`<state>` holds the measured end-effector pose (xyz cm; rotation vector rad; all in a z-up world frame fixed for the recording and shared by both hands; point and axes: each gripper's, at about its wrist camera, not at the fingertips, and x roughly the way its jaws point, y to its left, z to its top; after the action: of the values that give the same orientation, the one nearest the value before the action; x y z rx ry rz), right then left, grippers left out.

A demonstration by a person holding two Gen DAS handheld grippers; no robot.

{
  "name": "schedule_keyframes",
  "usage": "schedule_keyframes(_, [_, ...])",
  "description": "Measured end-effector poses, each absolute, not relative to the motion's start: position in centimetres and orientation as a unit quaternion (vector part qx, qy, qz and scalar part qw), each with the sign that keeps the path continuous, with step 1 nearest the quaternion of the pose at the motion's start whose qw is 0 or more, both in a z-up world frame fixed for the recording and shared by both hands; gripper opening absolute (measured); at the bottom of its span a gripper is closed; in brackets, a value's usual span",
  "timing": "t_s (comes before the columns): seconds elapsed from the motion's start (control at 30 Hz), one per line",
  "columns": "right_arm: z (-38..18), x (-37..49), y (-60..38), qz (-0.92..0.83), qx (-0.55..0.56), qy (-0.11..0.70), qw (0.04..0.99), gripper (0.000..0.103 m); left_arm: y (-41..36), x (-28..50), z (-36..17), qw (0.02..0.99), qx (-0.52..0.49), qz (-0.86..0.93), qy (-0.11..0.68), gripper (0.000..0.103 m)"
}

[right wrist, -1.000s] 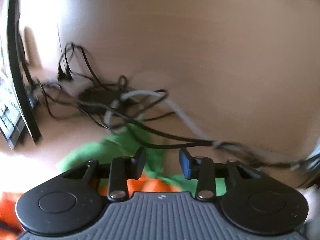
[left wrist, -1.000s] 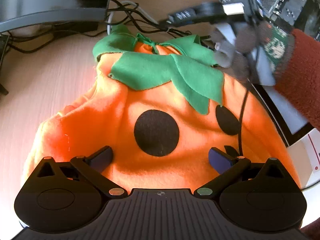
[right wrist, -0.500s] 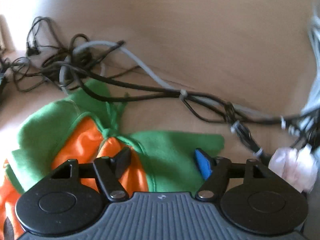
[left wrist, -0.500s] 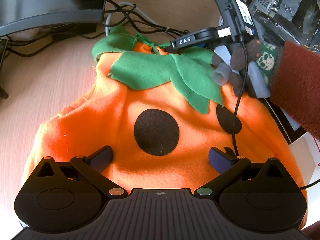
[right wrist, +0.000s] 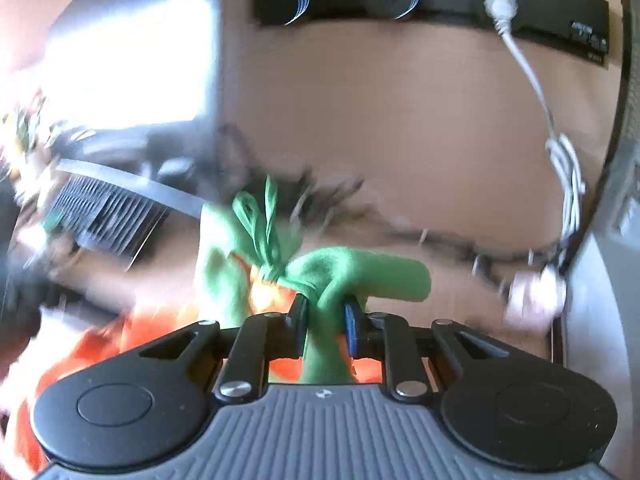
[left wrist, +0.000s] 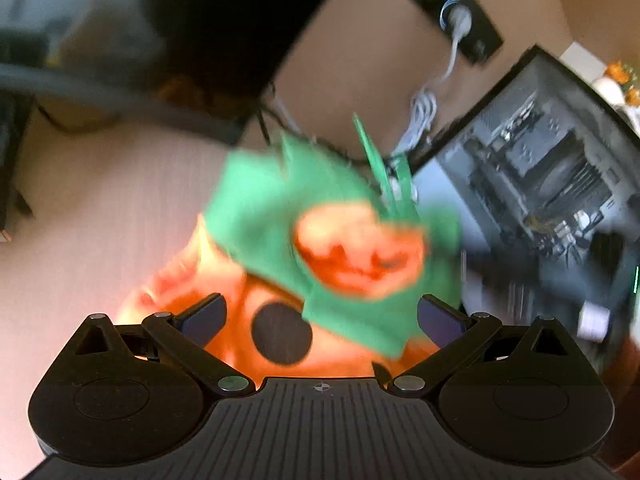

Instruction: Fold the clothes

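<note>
An orange pumpkin costume [left wrist: 240, 320] with black dots and a green leaf collar [left wrist: 260, 208] lies on the wooden desk. Its collar end is lifted off the desk, with the neck opening facing the left wrist camera. My left gripper [left wrist: 320, 320] is open, its fingers wide apart over the orange body, holding nothing. My right gripper [right wrist: 326, 330] is shut on a fold of the green collar [right wrist: 360, 272], holding it up; the collar's tie [right wrist: 260, 224] stands above it. Both views are motion-blurred.
A monitor [left wrist: 180, 20] stands at the back left. An open computer case [left wrist: 540, 184] stands at the right. Tangled black cables [right wrist: 440, 236] and a white cable [right wrist: 568, 168] lie behind the costume. A keyboard [right wrist: 104, 208] sits at the left.
My right gripper has closed on the green collar and lifted it off the desk. The left gripper has tilted up and stays open.
</note>
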<state>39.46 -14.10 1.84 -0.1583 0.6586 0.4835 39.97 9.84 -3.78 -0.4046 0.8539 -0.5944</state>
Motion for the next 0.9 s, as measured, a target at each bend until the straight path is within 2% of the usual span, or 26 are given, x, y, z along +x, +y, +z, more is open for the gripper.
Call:
schedule_keyframes(0.17, [-2.9, 33.6, -13.0, 0.201, -0.137, 0.384, 0.891, 0.020, 8.9, 41.0, -3.4, 0.862, -0.142, -0.252, 0.416, 0.103])
schedule_keyframes(0.33, [-1.4, 30.9, -13.4, 0.187, -0.133, 0.374, 0.899, 0.026, 6.0, 41.9, -5.8, 0.868, -0.033, -0.207, 0.450, 0.103])
schedule_keyframes(0.4, [0.0, 30.7, -14.1, 0.175, -0.124, 0.361, 0.907, 0.038, 5.7, 41.7, -6.8, 0.873, 0.021, -0.185, 0.450, 0.103])
schedule_keyframes(0.47, [1.2, 30.7, -15.1, 0.171, -0.102, 0.348, 0.916, 0.042, 5.8, 41.8, -7.0, 0.880, 0.045, -0.159, 0.445, 0.103])
schedule_keyframes(0.6, [0.8, 32.2, -15.0, 0.174, -0.062, 0.346, 0.920, 0.042, 7.6, 41.7, -5.3, 0.881, -0.021, -0.174, 0.440, 0.103])
schedule_keyframes(0.73, [-3.5, 35.1, -13.8, 0.179, -0.005, 0.399, 0.899, 0.042, 7.3, 41.5, -4.6, 0.839, -0.104, -0.277, 0.456, 0.103])
schedule_keyframes(0.9, [-5.9, 37.5, -11.9, 0.177, 0.010, 0.406, 0.896, 0.041, 5.6, 42.0, -7.9, 0.810, -0.100, -0.270, 0.511, 0.103])
